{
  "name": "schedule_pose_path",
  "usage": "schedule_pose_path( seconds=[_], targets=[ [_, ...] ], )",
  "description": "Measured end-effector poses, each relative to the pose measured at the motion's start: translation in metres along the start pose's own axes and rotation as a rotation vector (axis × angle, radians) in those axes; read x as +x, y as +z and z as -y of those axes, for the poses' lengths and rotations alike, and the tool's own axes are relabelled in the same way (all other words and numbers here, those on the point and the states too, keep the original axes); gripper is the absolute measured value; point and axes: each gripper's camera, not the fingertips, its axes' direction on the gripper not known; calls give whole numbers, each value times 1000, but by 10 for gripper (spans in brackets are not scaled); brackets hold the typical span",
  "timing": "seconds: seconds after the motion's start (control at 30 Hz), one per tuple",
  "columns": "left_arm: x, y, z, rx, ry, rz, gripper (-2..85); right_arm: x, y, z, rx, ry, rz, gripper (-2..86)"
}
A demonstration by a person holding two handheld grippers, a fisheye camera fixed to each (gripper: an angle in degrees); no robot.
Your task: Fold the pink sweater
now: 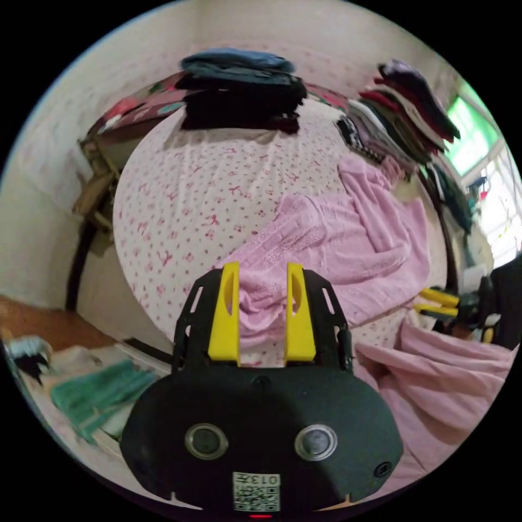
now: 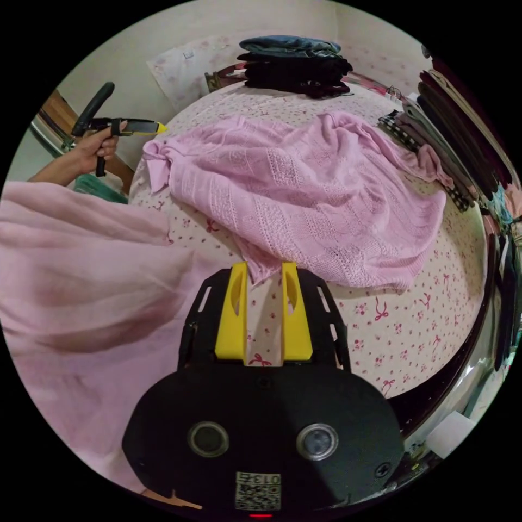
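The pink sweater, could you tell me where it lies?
The pink sweater lies spread on the floral bedsheet, between both tools, before the dark folded stack.

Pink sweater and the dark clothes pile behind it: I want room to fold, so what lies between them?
Bare flowered bedsheet separates the pink sweater from the dark clothes pile, as the right gripper view shows.

The pink sweater [image 2: 304, 201] is looking soft and knitted, with bumpy rows of little holes. The bed sheet [image 1: 201, 201] under it is looking like smooth thin cloth with small red bows printed on it. The left claw [image 1: 262, 283] and the right claw [image 2: 263, 280] are showing smooth yellow plastic jaws on matt black plastic bodies.
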Motion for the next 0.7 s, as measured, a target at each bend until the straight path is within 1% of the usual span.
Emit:
schedule_pose_path(
  seconds=[0.1,0.17,0.23,0.3,0.33,0.4,0.47,0.53,0.63,0.7],
  targets=[
    [24,25,38,-52,172,-3,137,-13,7,13,-65,25,-57,77],
    [24,40,57,-52,207,-6,138,-20,3,16,-81,61,-86,57],
    [20,58,75,-97,229,-45,141,-24,-11,14,-89,139,-91,40],
    [17,81,91,-204,268,-82,122,-24,-34,7,-35,223,-85,35],
    [18,77,92,-186,297,-64,110,-24,-56,1,20,277,-97,33],
    [25,76,92,-242,437,-55,64,-26,-94,-13,105,356,-149,31],
    [25,62,87,-234,541,-72,38,-31,-152,-38,237,485,-217,30],
    [14,41,86,-203,569,-125,29,-37,-197,-62,343,567,-287,29],
    [-31,-5,95,-95,494,-398,22,-48,-259,-100,455,687,-409,28],
    [-75,-47,102,33,440,-746,20,-55,-290,-120,497,733,-452,28]
  ],
)
